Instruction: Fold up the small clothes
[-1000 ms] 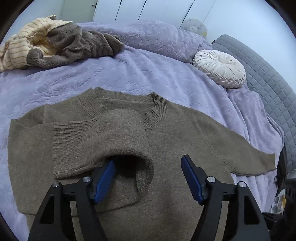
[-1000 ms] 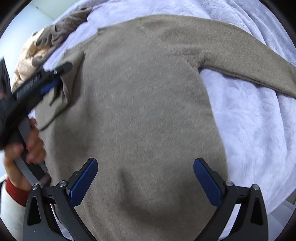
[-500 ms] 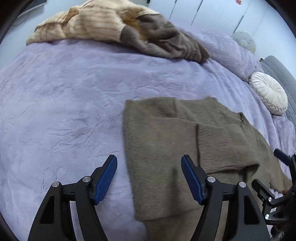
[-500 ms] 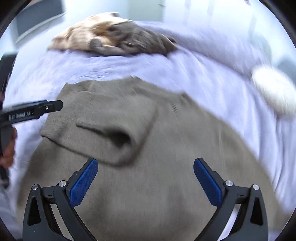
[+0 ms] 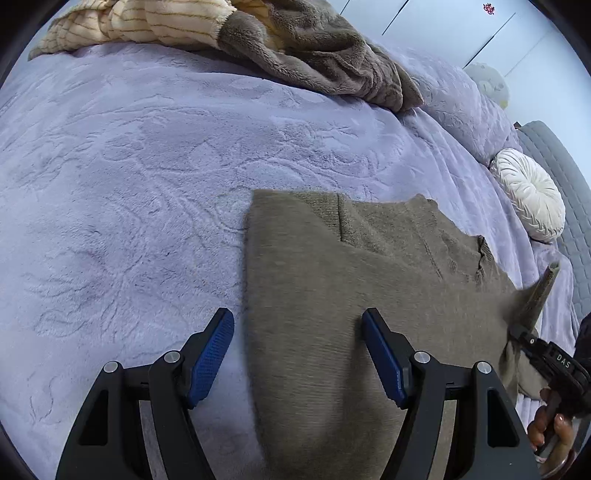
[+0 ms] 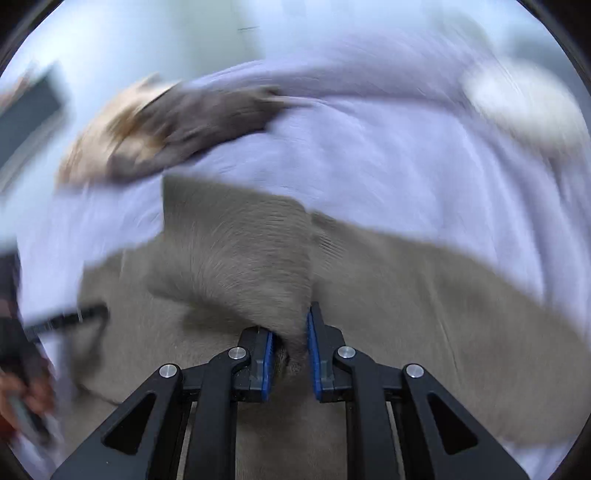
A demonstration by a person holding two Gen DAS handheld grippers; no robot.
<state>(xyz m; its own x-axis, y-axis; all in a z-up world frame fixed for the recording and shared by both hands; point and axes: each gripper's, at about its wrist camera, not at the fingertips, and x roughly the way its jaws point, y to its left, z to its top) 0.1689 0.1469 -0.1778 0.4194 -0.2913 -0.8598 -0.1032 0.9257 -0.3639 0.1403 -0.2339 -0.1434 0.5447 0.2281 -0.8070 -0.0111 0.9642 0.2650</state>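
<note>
Partly folded brown sweater (image 5: 332,280), sleeve (image 6: 251,266) lifted, lavender blanket (image 5: 129,166)

A lilac bedspread (image 5: 155,177), grey padded headboard (image 5: 565,173) and white panelled wall (image 5: 461,33).

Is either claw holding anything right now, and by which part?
The right claw is closing on the brown sweater, pinching its right sleeve. The left claw stands open, holding nothing.
</note>
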